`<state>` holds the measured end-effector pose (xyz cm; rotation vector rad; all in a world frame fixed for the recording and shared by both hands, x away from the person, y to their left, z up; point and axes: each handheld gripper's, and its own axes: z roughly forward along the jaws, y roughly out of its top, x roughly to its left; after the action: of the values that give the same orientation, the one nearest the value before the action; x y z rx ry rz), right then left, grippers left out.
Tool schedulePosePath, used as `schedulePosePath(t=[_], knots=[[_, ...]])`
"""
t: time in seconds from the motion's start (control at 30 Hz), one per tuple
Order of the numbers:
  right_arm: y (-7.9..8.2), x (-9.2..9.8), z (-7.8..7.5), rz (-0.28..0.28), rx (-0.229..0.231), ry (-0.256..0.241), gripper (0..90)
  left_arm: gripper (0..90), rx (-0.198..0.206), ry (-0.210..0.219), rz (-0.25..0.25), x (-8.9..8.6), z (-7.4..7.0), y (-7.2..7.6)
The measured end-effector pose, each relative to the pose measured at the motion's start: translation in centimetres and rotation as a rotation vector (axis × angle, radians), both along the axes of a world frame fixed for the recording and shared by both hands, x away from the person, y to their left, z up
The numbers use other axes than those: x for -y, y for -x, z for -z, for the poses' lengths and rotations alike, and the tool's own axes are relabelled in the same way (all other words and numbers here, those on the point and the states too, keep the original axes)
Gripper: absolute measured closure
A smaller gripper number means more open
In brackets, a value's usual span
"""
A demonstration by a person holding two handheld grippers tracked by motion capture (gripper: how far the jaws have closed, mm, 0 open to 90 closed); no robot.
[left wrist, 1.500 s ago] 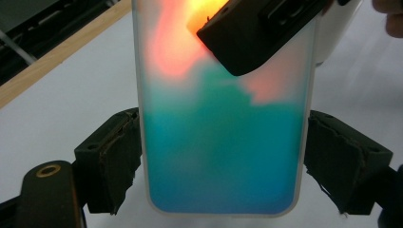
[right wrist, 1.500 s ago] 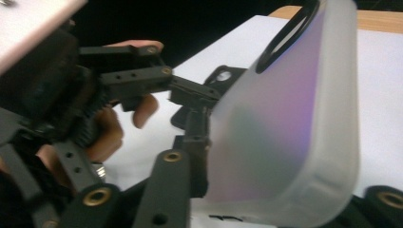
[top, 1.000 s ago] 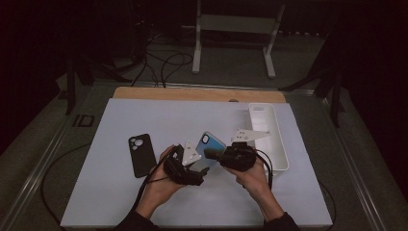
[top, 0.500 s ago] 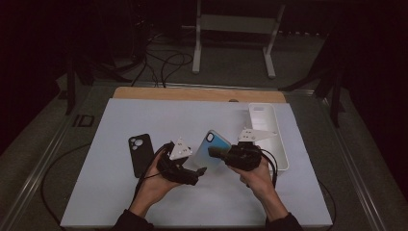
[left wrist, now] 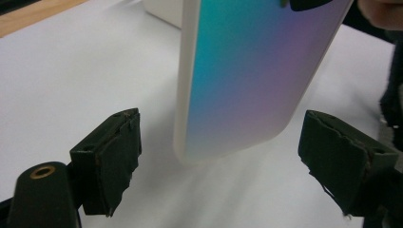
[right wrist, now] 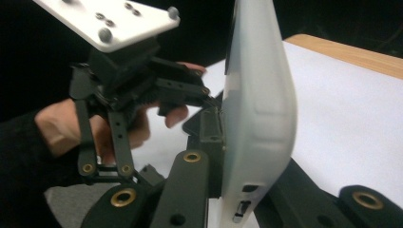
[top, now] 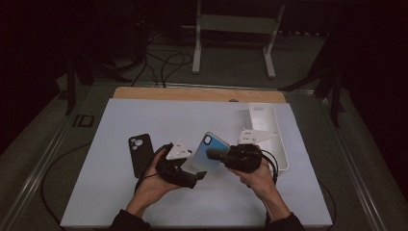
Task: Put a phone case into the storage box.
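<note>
A phone case (top: 206,150) with a blue-to-purple gradient back and white rim is held off the table, tilted up. My right gripper (top: 215,154) is shut on its edge; in the right gripper view the case (right wrist: 256,109) stands edge-on between the jaws of that gripper (right wrist: 247,159). My left gripper (top: 196,175) is open, with the case's lower end (left wrist: 247,71) hanging between its pads (left wrist: 114,154) and touching neither. The left gripper (right wrist: 138,90) and its hand face the right gripper's camera.
A black phone case (top: 140,154) lies flat on the white table (top: 120,202) left of my left hand. A long white case (top: 267,127) lies at the right behind the right gripper. A wooden strip (top: 192,94) edges the far side.
The right gripper has tilted the gradient case more upright and drawn it slightly toward the person. The left gripper shifted a little left and now brackets the case's lower end.
</note>
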<state>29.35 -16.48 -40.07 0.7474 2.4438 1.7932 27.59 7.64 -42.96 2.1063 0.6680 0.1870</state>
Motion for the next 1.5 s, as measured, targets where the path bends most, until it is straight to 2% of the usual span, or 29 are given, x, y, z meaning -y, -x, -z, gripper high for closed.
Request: schedulePosePath(t=[0.03, 0.1, 0.23, 0.3, 0.47, 0.57, 0.7, 0.77, 0.83, 0.93, 1.0, 1.03, 1.07, 1.1, 1.13, 1.17, 1.23, 1.3, 1.33, 1.4, 1.5], knots=[[0.1, -0.1, 0.0, -0.029, -0.001, -0.01, 86.5, 16.5, -0.005, 0.009, 0.008, 0.0, 0.0, 0.0], [0.2, -0.2, 0.0, -0.05, 0.01, -0.013, 86.6, 19.1, -0.018, 0.038, 0.036, -0.2, -0.1, 0.0], [0.3, -0.2, -0.1, -0.071, 0.005, -0.044, 86.6, 28.3, -0.023, 0.057, 0.071, -0.1, -0.1, 0.2], [0.3, -0.3, -0.1, -0.078, 0.0, -0.056, 86.5, 33.4, -0.011, 0.055, 0.07, 0.0, -0.1, 0.3], [0.3, 0.0, -0.2, -0.093, -0.005, -0.069, 86.5, 43.5, -0.027, 0.075, 0.106, -0.1, 0.1, 0.3], [0.2, 0.2, -0.1, -0.102, -0.016, -0.086, 86.6, 44.8, -0.024, 0.078, 0.113, -0.1, 0.1, 0.3], [0.0, 0.5, 0.2, -0.122, -0.022, -0.112, 86.6, 44.7, -0.037, 0.122, 0.127, -0.1, 0.1, 0.2], [0.0, 0.5, 0.2, -0.125, -0.02, -0.117, 86.7, 45.9, -0.031, 0.114, 0.139, -0.1, 0.0, 0.3], [0.1, 0.7, 0.2, -0.127, -0.015, -0.114, 86.2, 50.6, -0.011, 0.103, 0.155, -0.1, 0.1, 0.6], [0.1, 0.9, 0.0, -0.143, 0.0, -0.098, 84.1, 58.2, -0.005, 0.108, 0.168, -0.2, 0.1, 0.7], [0.1, 1.0, -0.1, -0.136, 0.008, -0.079, 75.6, 65.5, -0.007, 0.104, 0.169, -0.2, 0.2, 0.7], [0.1, 1.0, -0.1, -0.136, 0.008, -0.079, 75.6, 68.3, -0.007, 0.104, 0.169, -0.2, 0.2, 0.7], [-0.1, 1.0, -0.1, -0.122, 0.007, -0.058, 66.5, 71.6, -0.014, 0.104, 0.175, -0.1, 0.2, 0.6], [-0.1, 1.0, -0.1, -0.122, 0.007, -0.058, 66.5, 73.6, -0.014, 0.104, 0.175, -0.1, 0.2, 0.6], [-0.2, 1.0, 0.0, -0.111, 0.001, -0.046, 56.5, 78.2, -0.011, 0.109, 0.181, -0.1, 0.2, 0.7], [-0.2, 1.0, 0.0, -0.111, 0.001, -0.046, 56.5, 79.3, -0.011, 0.109, 0.181, -0.1, 0.2, 0.7], [-0.2, 1.0, 0.0, -0.101, -0.004, -0.045, 47.8, 80.4, -0.001, 0.111, 0.189, 0.0, 0.2, 0.8], [0.0, 0.7, -0.1, -0.07, 0.01, -0.012, 36.8, 80.7, 0.02, 0.096, 0.165, 0.3, 0.0, 0.8], [0.1, 0.4, -0.1, -0.045, 0.027, 0.017, 29.3, 80.7, 0.023, 0.084, 0.15, 0.3, -0.1, 0.8], [0.3, 0.2, -0.1, -0.017, 0.039, 0.045, 20.0, 80.8, 0.03, 0.073, 0.125, 0.2, -0.2, 0.7], [0.5, 0.1, -0.2, 0.038, 0.06, 0.078, 13.6, 80.9, 0.033, 0.072, 0.098, -0.1, -0.3, 0.7]])
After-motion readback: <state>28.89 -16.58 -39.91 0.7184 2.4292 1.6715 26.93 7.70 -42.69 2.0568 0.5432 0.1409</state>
